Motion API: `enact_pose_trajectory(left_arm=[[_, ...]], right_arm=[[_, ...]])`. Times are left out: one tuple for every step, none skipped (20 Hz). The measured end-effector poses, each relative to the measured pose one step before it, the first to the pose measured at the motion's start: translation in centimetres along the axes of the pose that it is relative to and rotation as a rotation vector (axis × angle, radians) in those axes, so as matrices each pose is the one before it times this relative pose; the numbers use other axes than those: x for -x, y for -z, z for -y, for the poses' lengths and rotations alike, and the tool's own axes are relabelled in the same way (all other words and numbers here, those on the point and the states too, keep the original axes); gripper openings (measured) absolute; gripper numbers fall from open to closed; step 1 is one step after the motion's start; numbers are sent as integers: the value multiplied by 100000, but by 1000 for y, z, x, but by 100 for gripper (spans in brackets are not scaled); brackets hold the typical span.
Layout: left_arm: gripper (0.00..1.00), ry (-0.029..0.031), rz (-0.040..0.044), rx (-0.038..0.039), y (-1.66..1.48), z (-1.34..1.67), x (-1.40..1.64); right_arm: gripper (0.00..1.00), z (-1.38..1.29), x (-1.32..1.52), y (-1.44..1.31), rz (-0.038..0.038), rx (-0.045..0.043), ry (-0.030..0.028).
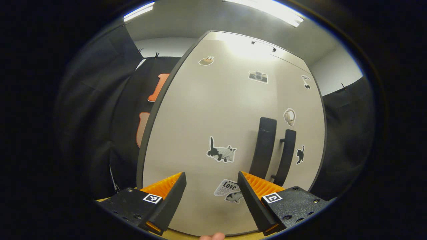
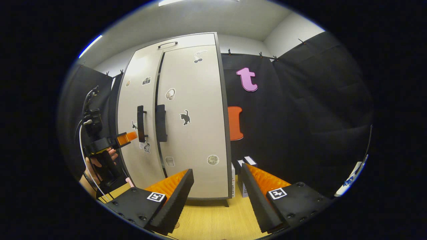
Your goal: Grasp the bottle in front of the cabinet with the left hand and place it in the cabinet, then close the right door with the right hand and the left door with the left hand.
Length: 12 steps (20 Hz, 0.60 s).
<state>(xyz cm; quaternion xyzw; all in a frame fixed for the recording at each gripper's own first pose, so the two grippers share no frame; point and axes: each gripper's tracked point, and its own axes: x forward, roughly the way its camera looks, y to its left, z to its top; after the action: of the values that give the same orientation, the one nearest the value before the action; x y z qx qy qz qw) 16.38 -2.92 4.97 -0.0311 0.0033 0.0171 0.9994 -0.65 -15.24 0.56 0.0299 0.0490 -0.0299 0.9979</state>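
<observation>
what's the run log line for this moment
stage: both doors shut | left gripper: open, facing left door | right gripper: open, back from cabinet | bottle: unseen

The left hand-held gripper (image 1: 211, 200), fingers apart and empty, faces the cabinet's left door (image 1: 213, 110) close up. Two dark handles (image 1: 265, 146) stand upright right of a cat sticker (image 1: 222, 152) on that door.

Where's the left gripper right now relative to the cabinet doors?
In the right gripper view the left gripper is at the far left, held by a hand, its tips up against the left door beside that door's handle.
</observation>
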Motion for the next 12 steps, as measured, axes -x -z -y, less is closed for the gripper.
enact_pose_trajectory(left_arm=[[94,1506,868,-1022,-671,483,959],[95,1220,1113,-615,-791,508,1080],[95,2103,906,101,-742,678,1094],[94,2701,314,382,-542,810,1116],[94,2205,61,272,-436,751,1059],[94,1398,339,-68,-496,582,1372],[94,507,252,-777,-361,304,1083],[94,-645,-29,-916,-236,87,1152],[94,-1050,-23,-696,-133,18,1119],[94,-588,-223,-173,20,149,1073],[94,-272,-404,318,180,155,1010],[94,-135,-783,217,358,112,941]], right_arm=[[96,-246,-35,138,-183,-276,-893],[96,-347,-42,187,-495,-318,-1193],[96,-449,45,117,-437,-269,-1418],[96,-384,30,73,-10,-59,-1382],[96,-387,107,-36,400,354,-1321],[96,-294,97,34,441,469,-948],[96,-354,101,9,319,419,-1059],[96,-357,144,24,368,83,-1050],[96,-373,175,-11,538,-148,-1300],[96,-463,135,-7,531,-385,-1371],[96,-273,117,78,153,-220,-1001],[96,-323,43,163,-56,-164,-926]])
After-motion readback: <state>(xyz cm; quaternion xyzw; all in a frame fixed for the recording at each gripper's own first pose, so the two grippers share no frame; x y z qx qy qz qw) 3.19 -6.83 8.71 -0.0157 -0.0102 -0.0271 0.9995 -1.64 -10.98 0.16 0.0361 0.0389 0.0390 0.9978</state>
